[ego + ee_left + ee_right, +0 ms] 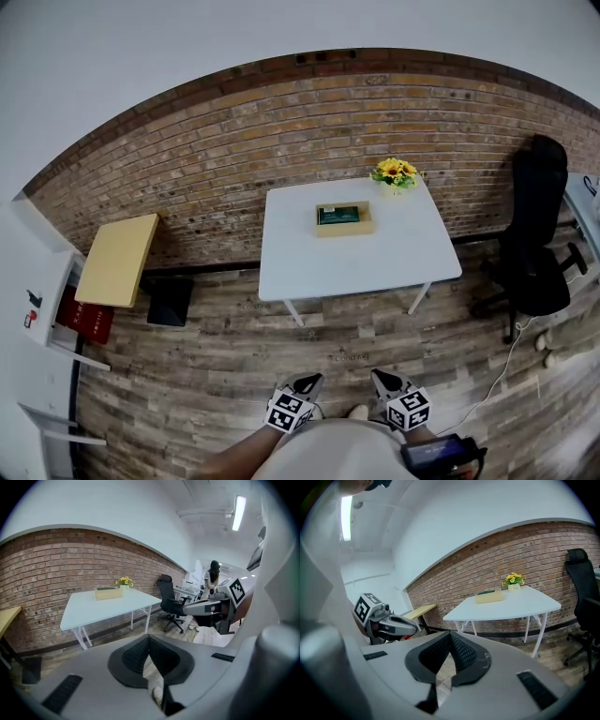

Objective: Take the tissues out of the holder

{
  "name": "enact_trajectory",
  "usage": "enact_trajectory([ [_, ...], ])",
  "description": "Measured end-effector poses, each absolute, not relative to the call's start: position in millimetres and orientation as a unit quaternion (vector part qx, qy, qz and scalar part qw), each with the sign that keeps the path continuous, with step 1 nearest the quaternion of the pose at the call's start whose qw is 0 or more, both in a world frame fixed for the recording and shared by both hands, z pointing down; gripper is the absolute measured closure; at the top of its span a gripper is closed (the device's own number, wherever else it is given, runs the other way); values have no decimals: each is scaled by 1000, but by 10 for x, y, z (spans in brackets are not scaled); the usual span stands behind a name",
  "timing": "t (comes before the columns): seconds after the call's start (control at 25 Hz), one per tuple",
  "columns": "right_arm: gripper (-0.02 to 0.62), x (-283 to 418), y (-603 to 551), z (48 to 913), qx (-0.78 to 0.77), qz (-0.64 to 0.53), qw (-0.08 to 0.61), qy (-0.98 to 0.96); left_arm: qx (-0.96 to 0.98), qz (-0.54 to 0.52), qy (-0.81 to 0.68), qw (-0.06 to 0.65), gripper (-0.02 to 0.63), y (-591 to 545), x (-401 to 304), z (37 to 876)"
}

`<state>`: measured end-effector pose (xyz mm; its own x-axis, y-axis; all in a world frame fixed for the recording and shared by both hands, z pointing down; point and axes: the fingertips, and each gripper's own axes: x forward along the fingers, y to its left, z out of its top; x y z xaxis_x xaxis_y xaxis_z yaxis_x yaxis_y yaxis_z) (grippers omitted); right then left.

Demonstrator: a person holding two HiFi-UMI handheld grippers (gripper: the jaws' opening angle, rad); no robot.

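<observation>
On one table (pixel 375 258), one holder (pixel 344 221), one bouquet (pixel 395 172)

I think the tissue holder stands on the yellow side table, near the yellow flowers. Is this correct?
Not quite: the tissue holder stands on the white table, near the yellow flowers. The head view shows it.

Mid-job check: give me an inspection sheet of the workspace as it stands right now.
Surface: white table, bare apart from two items.
Job's things: tissue holder towards the table's back edge, green tissue pack inside it, untouched.
Clutter: yellow flowers at the table's back right corner.
Grippers: left gripper and right gripper both shut, empty, well short of the table.
Cables: white cable on the floor near the chair.
Surroundings: brick wall; black office chair at right; yellow side table at left.
</observation>
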<state>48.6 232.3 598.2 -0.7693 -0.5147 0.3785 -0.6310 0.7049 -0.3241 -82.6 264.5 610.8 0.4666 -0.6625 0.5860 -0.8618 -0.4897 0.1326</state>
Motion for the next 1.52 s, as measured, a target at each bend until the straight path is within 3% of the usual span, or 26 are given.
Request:
enact_trajectory([
  [1.04,591,699,2003,6092,310,242,119,-912,819,252,-474,204,598,2297,-705,6044],
  [1.52,591,763,1422,6151,349,244,131,-895,843,245,-434,203,598,1527,-607,6161],
])
